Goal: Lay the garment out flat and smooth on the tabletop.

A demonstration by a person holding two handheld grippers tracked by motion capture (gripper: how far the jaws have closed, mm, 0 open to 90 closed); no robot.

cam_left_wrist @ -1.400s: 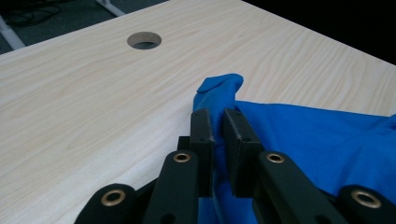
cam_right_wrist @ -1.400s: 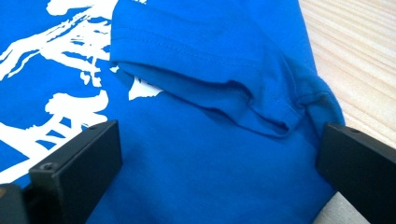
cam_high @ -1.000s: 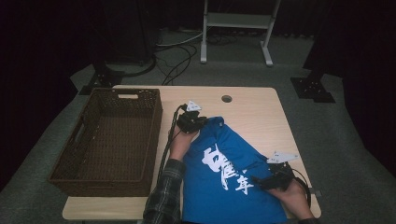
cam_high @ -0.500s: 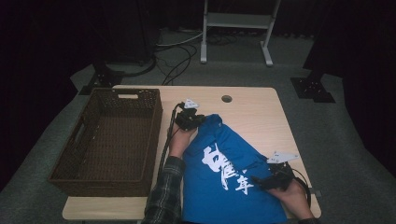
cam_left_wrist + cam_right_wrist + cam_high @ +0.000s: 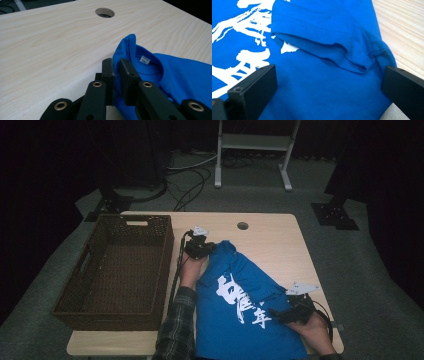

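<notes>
**One blue shirt, two grippers**

One blue shirt (image 5: pixel 245 310) lies on the table (image 5: pixel 280 240) beside the basket (image 5: pixel 120 270), white brush-style characters (image 5: pixel 242 300) across it (neck tag (image 5: pixel 145 60) unreadable). Left gripper (image 5: pixel 116 72) pinches the collar; right gripper (image 5: pixel 329 82) stands wide over the sleeve.

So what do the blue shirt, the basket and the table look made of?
Blue shirt: soft knit cloth, probably cotton; stitched hems, matte white print. Basket: dark woven wicker or rattan, going by its weave. Table: pale wood-grain top, smooth, possibly laminate.
</notes>
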